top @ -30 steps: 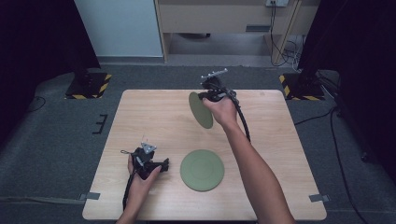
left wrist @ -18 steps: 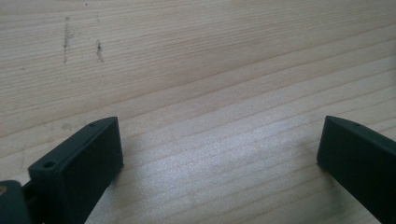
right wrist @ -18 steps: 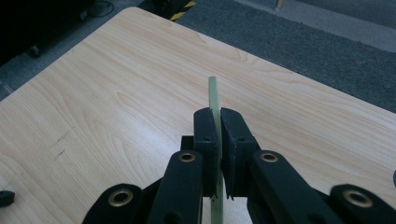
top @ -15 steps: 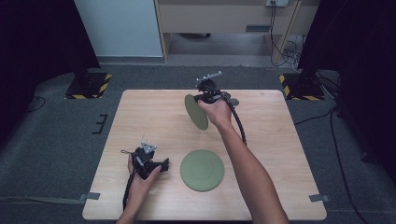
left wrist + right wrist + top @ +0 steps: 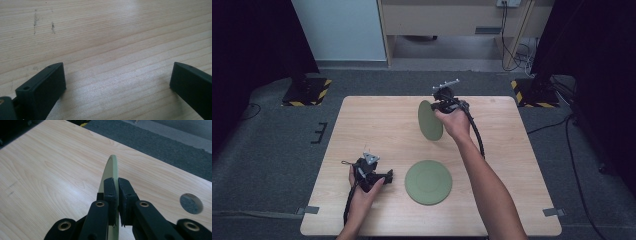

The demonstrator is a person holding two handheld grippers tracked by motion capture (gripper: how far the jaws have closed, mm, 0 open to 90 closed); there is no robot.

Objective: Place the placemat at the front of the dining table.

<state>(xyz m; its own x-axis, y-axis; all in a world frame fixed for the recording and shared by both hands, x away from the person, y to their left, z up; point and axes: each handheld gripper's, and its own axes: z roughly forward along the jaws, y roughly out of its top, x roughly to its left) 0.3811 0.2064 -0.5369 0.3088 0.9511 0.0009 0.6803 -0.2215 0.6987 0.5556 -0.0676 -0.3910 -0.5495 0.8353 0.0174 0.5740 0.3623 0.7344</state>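
Pinching only the rim, the right claw [image 5: 439, 106] is clamped on an upright green plate [image 5: 430, 120] hanging below it above the counter [image 5: 362, 125]; it may pivot or slip free, while the left claw [image 5: 384, 176] rests apart.

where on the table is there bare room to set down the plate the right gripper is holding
The right gripper pinches the upright green plate on edge. Bare wood lies along the table left half, beyond the left gripper, and on the right side past the forearm. The near middle is taken by the flat green plate.
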